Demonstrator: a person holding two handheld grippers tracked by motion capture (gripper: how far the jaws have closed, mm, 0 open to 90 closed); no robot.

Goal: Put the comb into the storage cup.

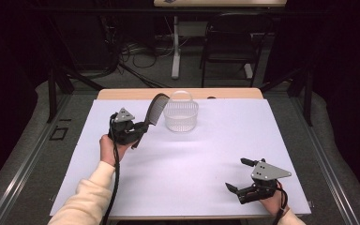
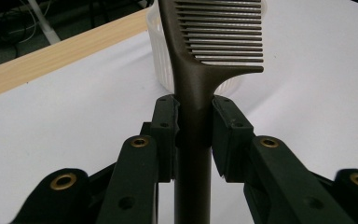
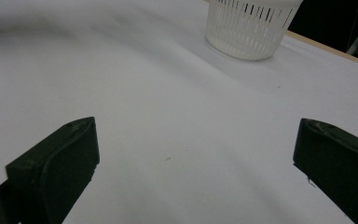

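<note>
Brown comb (image 2: 193,98) clamped in left tool (image 1: 138,129), right tool (image 1: 240,174) wide, empty

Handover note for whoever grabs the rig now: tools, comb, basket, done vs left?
Left tool: shut on the comb by its handle, teeth end raised toward the basket.
Right tool: open, holding nothing, low over the near right part of the white sheet.
Basket: upright at the far middle of the sheet, handle up; whether anything is inside cannot be told.
Done: comb picked up and brought beside the basket's left rim.
Left: likely move the comb over the rim and release it into the basket; it is not in yet.
</note>
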